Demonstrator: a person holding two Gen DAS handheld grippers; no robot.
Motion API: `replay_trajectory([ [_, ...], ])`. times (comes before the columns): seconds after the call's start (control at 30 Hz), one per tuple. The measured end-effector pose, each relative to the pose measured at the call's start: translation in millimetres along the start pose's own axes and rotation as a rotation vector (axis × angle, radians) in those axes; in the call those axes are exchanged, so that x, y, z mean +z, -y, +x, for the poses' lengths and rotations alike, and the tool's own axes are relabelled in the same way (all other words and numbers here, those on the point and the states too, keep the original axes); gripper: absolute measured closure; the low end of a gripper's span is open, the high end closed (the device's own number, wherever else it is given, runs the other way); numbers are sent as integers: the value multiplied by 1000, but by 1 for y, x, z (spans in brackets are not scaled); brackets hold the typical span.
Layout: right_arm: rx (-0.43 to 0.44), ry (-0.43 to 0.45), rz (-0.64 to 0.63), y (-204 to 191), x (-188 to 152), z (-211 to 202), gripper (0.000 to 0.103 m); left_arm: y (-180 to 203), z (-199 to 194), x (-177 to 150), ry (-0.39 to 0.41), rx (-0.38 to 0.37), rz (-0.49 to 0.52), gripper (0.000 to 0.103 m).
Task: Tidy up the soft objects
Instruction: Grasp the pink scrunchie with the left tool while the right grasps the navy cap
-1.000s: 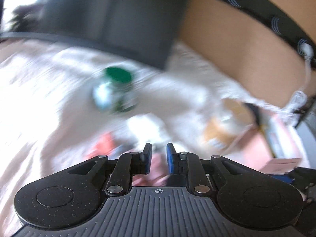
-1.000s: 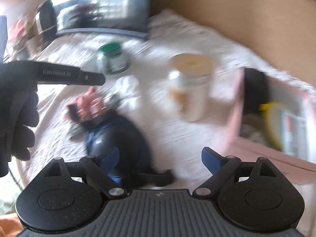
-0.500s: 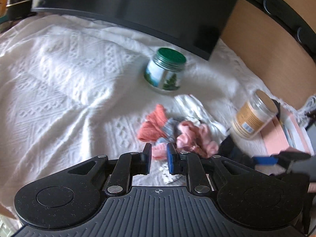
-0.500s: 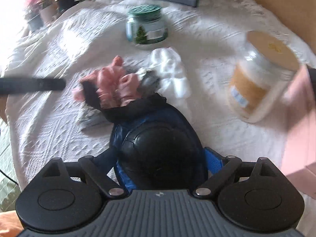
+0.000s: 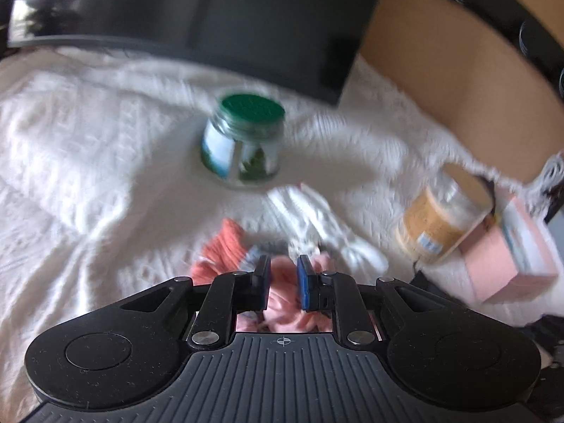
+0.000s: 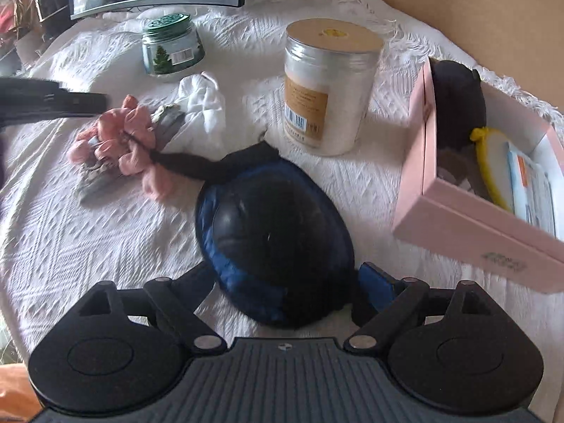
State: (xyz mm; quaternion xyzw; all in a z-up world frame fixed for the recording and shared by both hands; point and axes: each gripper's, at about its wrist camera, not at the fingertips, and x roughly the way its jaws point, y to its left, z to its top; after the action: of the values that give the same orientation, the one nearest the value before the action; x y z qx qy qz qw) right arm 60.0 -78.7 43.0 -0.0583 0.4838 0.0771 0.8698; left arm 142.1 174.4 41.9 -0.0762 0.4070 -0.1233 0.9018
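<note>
A heap of soft things lies on the white bedspread (image 6: 88, 239): a pink sock bundle (image 6: 123, 141), a grey sock (image 6: 102, 176) and a white sock (image 6: 204, 105). A black and blue padded eye mask (image 6: 275, 246) lies between the wide-open fingers of my right gripper (image 6: 285, 275); its black strap runs to the pink bundle. My left gripper (image 5: 283, 282) hovers over the pink sock (image 5: 282, 303) with its jaws narrowly apart; an orange sock (image 5: 222, 250) and the white sock (image 5: 317, 218) lie just beyond. The left gripper's tip (image 6: 70, 100) shows in the right wrist view.
A green-lidded glass jar (image 6: 171, 47) and a tall jar with an orange label (image 6: 326, 84) stand behind the heap. An open pink box (image 6: 476, 190) holding a black item and a yellow-rimmed item sits at right. A dark monitor (image 5: 211, 17) stands at the back.
My right gripper pulled back a little, the eye mask still between its open fingers. My left gripper moved forward and down over the pink sock.
</note>
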Motion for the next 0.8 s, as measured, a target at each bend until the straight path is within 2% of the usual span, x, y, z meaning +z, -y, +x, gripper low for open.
replay_trajectory([
  [0.1,-9,11,-16,-2,-4,-5,13,15,18,-12,-112,10,127,76],
  [0.17,-16,12,-21,-2,-4,-5,13,24,14,-23,-77,30,236,75],
  [0.23,-19,7,-21,0,-6,-5,13,25,12,-28,-80,37,268,74],
  [0.27,-19,4,-20,0,-7,-4,13,23,12,-29,-85,40,256,70],
  [0.4,-24,-9,-26,-2,-10,-1,13,14,16,-22,-96,37,164,69],
  [0.53,-30,0,-47,-6,-13,-1,12,18,21,-19,-92,47,146,70],
  [0.67,-16,53,-73,-7,-13,-12,12,16,17,-24,-78,42,119,70],
  [0.73,-6,73,-74,-4,-10,-15,10,13,12,-25,-80,34,94,79],
  [0.77,-4,80,-69,-2,-8,-15,10,10,8,-26,-76,20,62,87],
  [0.8,-6,84,-64,1,-6,-14,9,6,1,-27,-62,4,32,88],
])
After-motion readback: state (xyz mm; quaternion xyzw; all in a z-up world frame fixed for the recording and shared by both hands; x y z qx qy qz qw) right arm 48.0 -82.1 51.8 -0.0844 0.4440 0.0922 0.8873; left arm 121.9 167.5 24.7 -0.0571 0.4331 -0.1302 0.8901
